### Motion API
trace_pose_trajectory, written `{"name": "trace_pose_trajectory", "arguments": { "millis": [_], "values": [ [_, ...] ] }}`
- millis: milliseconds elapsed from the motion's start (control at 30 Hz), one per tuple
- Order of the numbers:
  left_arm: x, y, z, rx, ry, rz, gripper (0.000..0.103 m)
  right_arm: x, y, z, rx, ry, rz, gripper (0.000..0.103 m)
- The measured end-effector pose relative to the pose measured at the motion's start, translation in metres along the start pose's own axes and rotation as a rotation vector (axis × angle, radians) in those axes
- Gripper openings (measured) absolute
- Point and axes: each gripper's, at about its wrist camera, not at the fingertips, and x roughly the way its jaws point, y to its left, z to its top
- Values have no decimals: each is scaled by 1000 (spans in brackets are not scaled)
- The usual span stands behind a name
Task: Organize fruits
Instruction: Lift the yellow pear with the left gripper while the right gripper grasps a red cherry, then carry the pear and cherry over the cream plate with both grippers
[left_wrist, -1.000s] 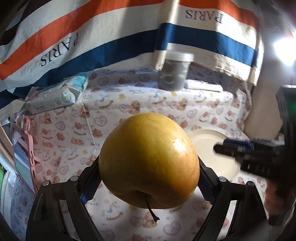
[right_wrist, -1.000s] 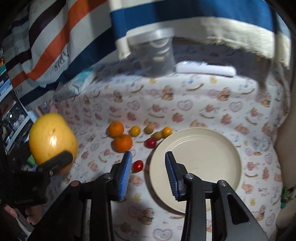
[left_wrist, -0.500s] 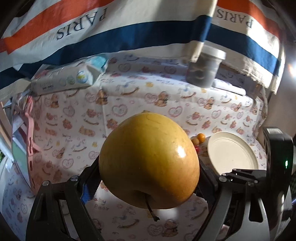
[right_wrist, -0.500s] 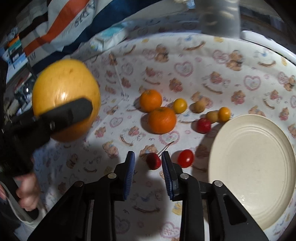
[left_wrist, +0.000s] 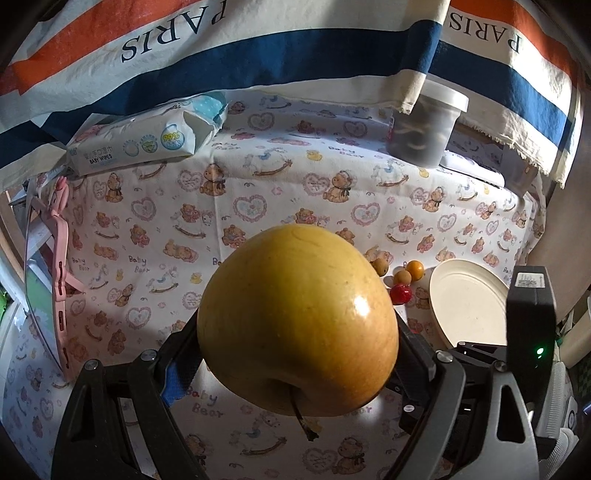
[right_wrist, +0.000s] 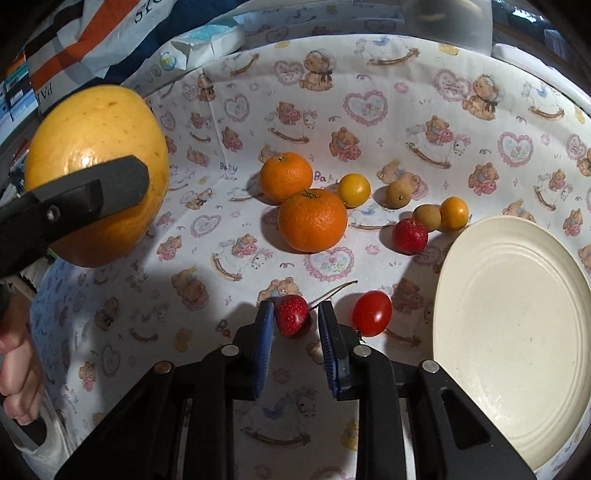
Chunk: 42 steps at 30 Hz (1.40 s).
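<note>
Meanwhile our left gripper (left_wrist: 299, 354) clamps the big yellow apple (left_wrist: 297, 319) aloft mid-frame, freeing the right gripper (right_wrist: 295, 321), jaws closing around the strawberry (right_wrist: 291, 314), not yet pinching.

A glossy, smooth-skinned yellow apple (left_wrist: 297, 321), dimpled matt oranges (right_wrist: 312, 219), a shiny tomato (right_wrist: 371, 313) and a seeded strawberry (right_wrist: 291, 314) lie over printed cotton-like cloth (right_wrist: 388, 110) beside a smooth, matt cream plate (right_wrist: 513, 332).
</note>
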Motion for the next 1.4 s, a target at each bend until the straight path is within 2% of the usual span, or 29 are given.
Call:
{"name": "trace_pose_trajectory", "arguments": {
  "millis": [100, 367, 500, 700, 867, 1067, 1267, 1333, 1400],
  "values": [
    [-1, 1, -1, -7, 5, -9, 88, 3, 2, 1, -8, 2, -16, 22],
    [-5, 3, -1, -12, -5, -19, 88, -13, 5, 3, -23, -38, 3, 22],
    [-8, 3, 0, -9, -13, -10, 88, -39, -2, 8, 6, -89, 11, 22],
    [-28, -2, 2, 6, -29, -21, 88, -97, -27, 20, 72, -192, -37, 22],
    [-51, -26, 12, 89, -68, -30, 88, -154, -59, 20, 138, -317, -98, 22],
    [-50, -60, 31, 63, -85, -118, 88, -195, -105, 7, 256, -409, -141, 22],
    [-24, -120, 51, 134, -70, -185, 88, -198, -151, 5, 364, -432, -171, 22],
    [-13, -138, 56, 143, -61, -228, 88, -190, -166, -1, 412, -393, -220, 22],
    [2, -154, 60, 136, -34, -274, 88, -181, -172, -5, 417, -367, -229, 22]
  ]
}}
